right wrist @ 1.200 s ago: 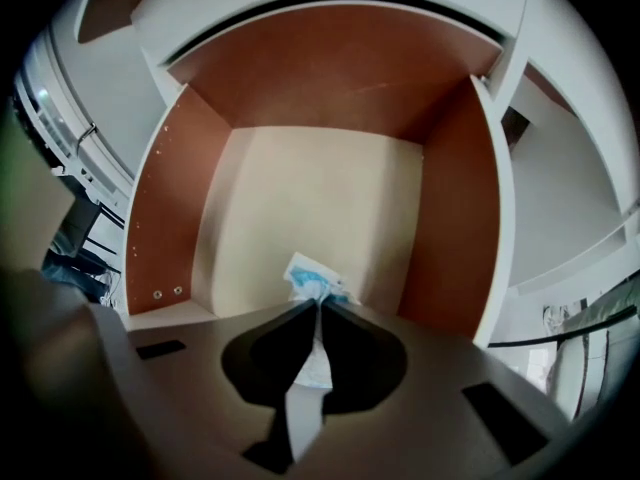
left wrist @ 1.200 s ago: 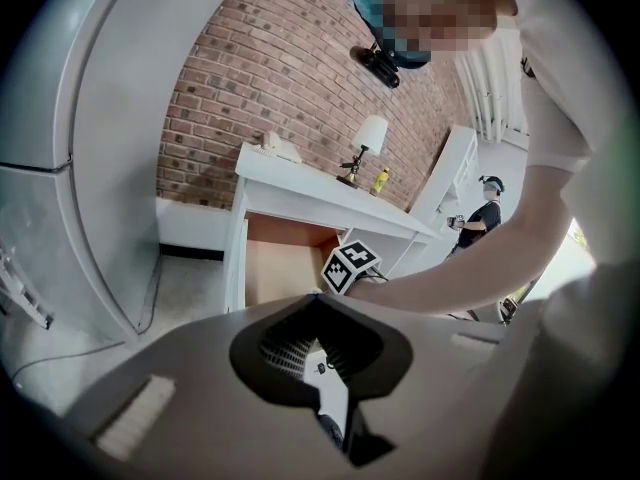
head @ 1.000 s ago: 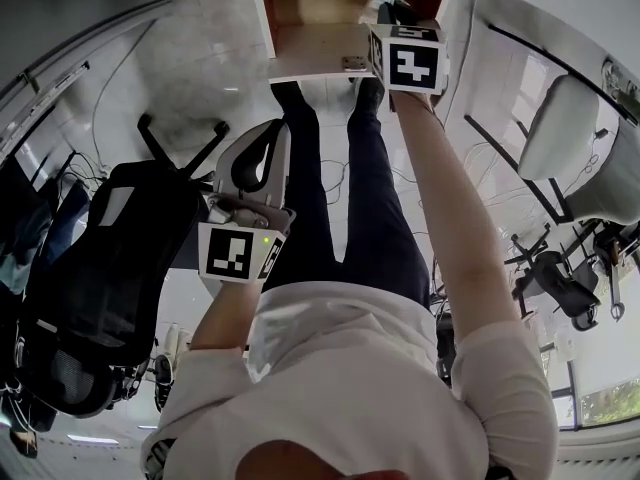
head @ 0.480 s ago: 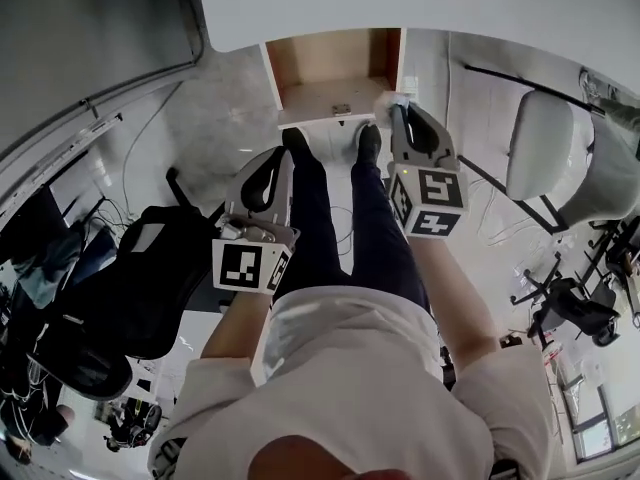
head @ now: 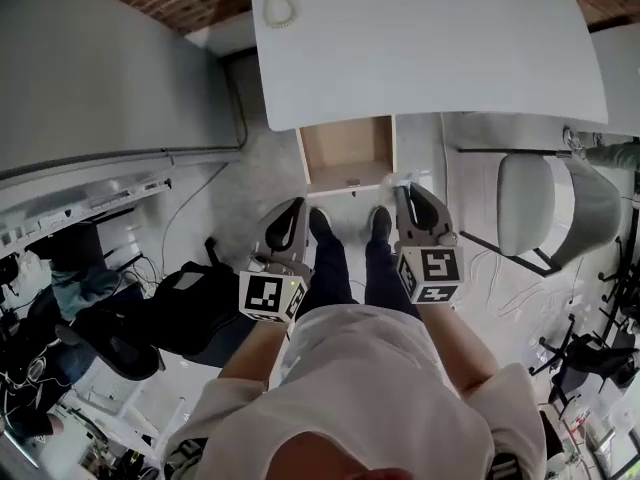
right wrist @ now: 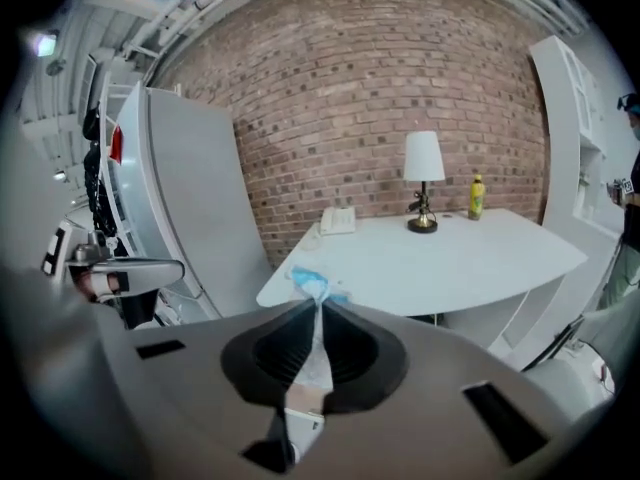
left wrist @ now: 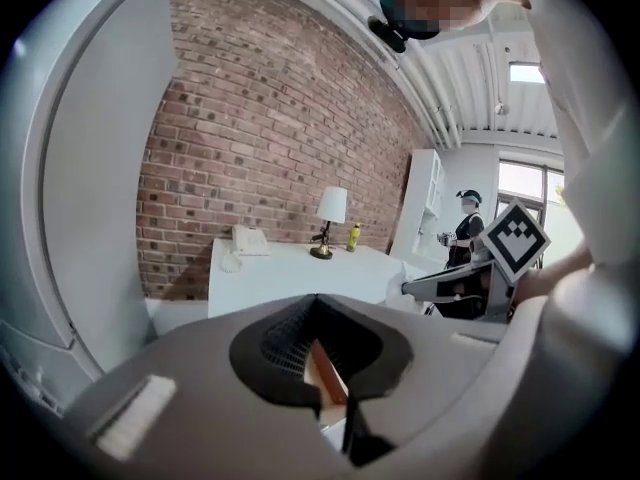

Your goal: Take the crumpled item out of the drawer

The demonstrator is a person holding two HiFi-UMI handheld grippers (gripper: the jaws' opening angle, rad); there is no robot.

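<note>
Crumpled item, a blue-and-white wad, is pinched in the right gripper. Its jaws are closed on it, with a tuft poking past the tips and a strip running back between the pads. In the head view the item shows at that gripper's tip, just beside the front right corner of the drawer. The drawer stands open ahead of both grippers, under the desk. The left gripper is level with the right one, on its left, jaws together with nothing between them. Beyond the right gripper's tips the desk carries a phone, a lamp and a bottle. A chair stands off to the right gripper's right.
</note>
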